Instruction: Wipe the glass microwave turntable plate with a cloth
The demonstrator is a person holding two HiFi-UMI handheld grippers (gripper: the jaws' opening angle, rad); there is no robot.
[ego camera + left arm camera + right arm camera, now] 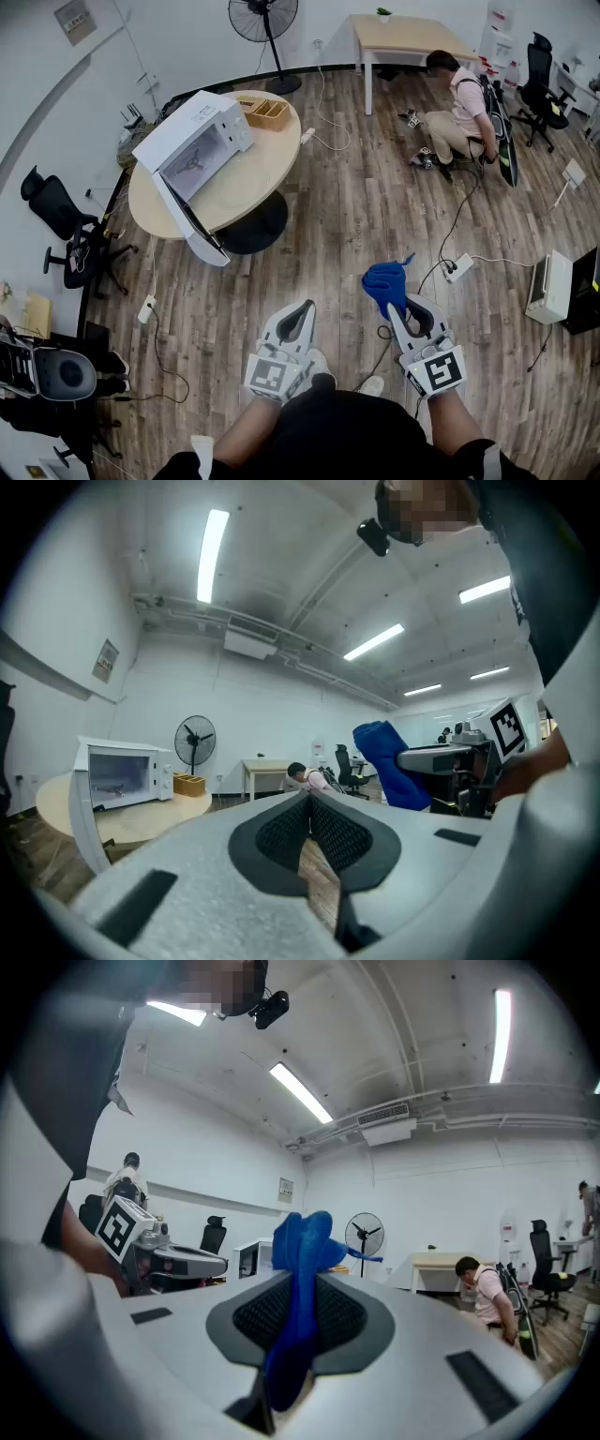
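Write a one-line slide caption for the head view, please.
Right gripper holding a blue cloth, left gripper shut and empty, open microwave on the round table ahead.

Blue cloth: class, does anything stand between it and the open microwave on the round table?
Nothing visible does. Only bare wood floor lies between the blue cloth, shut in the right gripper, and the round table; the microwave has its door open.

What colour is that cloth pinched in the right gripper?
It is a bright blue cloth, clearest in the right gripper view.
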